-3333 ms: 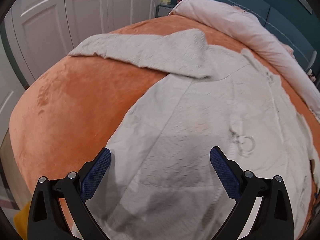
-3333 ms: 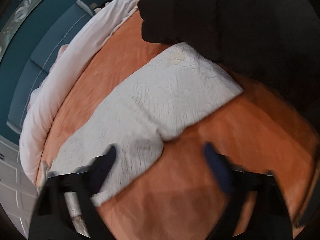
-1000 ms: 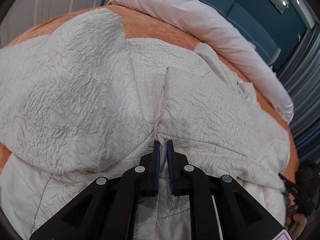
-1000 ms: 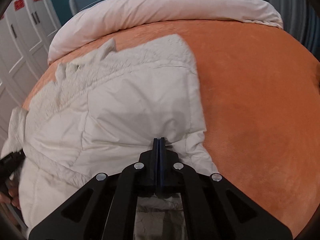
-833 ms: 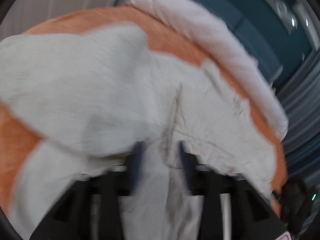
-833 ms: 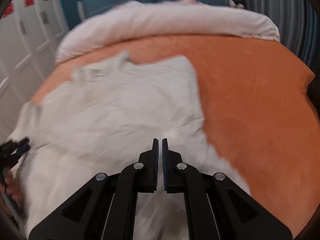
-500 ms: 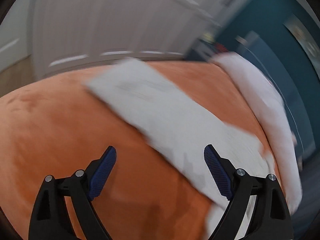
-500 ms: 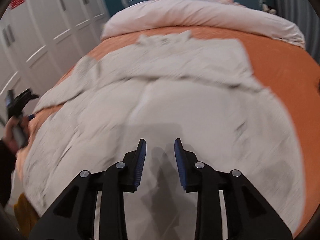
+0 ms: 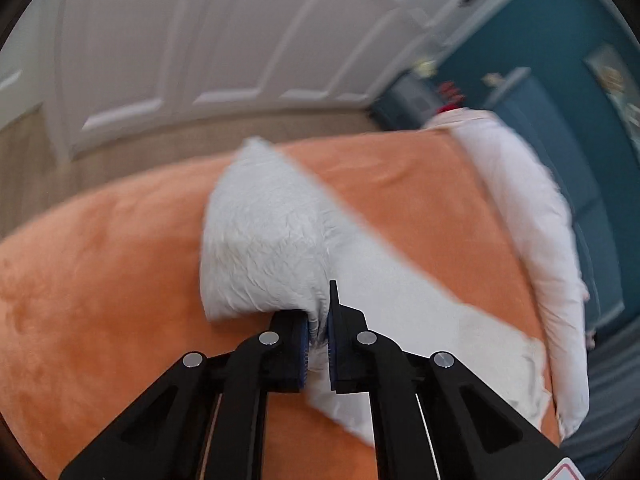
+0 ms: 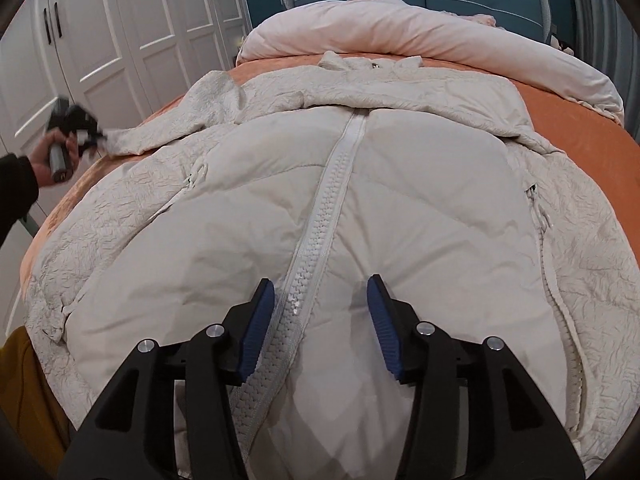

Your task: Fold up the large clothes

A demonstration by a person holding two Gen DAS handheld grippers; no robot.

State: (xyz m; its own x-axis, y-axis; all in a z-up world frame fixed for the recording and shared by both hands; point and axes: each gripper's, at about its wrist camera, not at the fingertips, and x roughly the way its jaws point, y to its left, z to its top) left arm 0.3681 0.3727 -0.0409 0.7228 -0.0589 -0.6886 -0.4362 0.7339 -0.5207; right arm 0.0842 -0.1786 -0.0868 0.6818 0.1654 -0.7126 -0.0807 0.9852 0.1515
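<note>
The left gripper (image 9: 318,334) pinches the white jacket's (image 10: 400,200) sleeve cuff (image 9: 264,252); the right gripper (image 10: 320,320), jaws just widening, hangs half-open and empty over the jacket's zipper (image 10: 320,224).

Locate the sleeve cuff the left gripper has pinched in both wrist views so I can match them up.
Left wrist: the sleeve cuff sits centre frame, clamped in the left gripper.
Right wrist: the same cuff is at the far left, where the left gripper holds it.
Shared landmark: the rolled pale duvet at the head of the orange bed.
</note>
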